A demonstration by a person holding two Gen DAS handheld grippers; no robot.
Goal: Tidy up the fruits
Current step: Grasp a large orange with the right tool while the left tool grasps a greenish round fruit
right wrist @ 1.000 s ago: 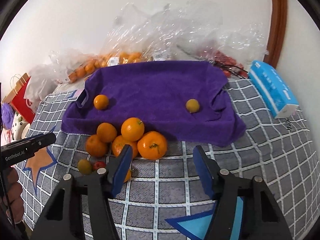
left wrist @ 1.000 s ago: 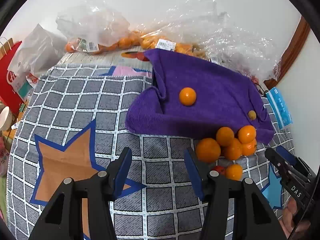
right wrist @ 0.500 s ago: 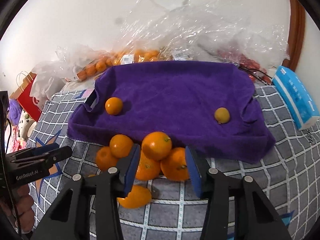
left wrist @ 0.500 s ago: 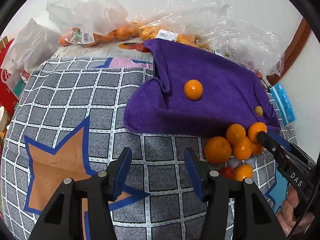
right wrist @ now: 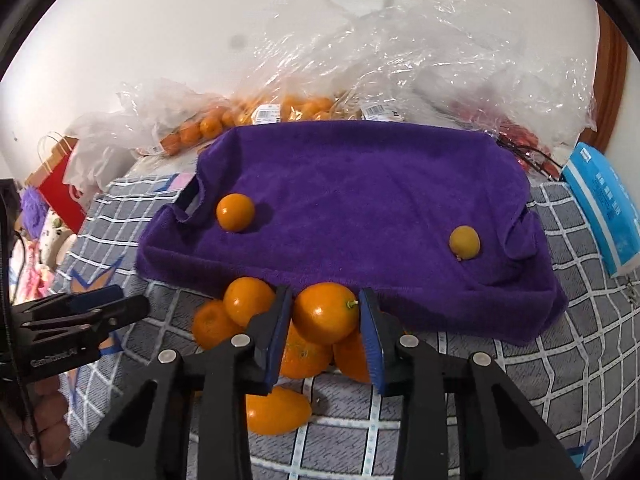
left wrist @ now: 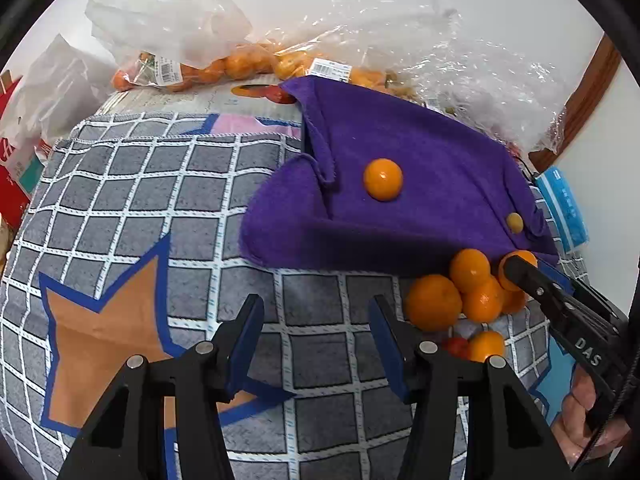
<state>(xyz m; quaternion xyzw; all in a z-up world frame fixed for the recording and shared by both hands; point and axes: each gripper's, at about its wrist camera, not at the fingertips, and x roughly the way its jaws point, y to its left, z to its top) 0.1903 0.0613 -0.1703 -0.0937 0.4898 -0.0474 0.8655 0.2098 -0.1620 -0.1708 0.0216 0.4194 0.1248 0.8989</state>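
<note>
Top orange (right wrist: 326, 314) of the loose pile sits between the two blue-padded fingers of the right gripper (right wrist: 325, 334); both pads lie against its sides, stem pointing toward the right pad. Gap is narrowed to the fruit's width. The orange rests on the other oranges (right wrist: 304, 354) of the pile, on the checked cloth (right wrist: 560, 360) just in front of the near edge of the purple towel (right wrist: 360, 184).

Purple towel, draped over a tray-like shape: holds one small orange (right wrist: 235, 213) at its left and one smaller yellowish fruit (right wrist: 464, 242) at its right, well apart.

An elongated orange fruit (right wrist: 276, 410) lies on the cloth below the right gripper's left finger. A small red fruit (left wrist: 455, 346) lies beside the pile.

Left gripper (left wrist: 316, 340): fingers spread wide, nothing between them, over the checked cloth to the left of the pile.

Clear plastic bags (right wrist: 360, 80) behind the towel hold more oranges. Blue packet (right wrist: 604, 208) to the towel's right.
</note>
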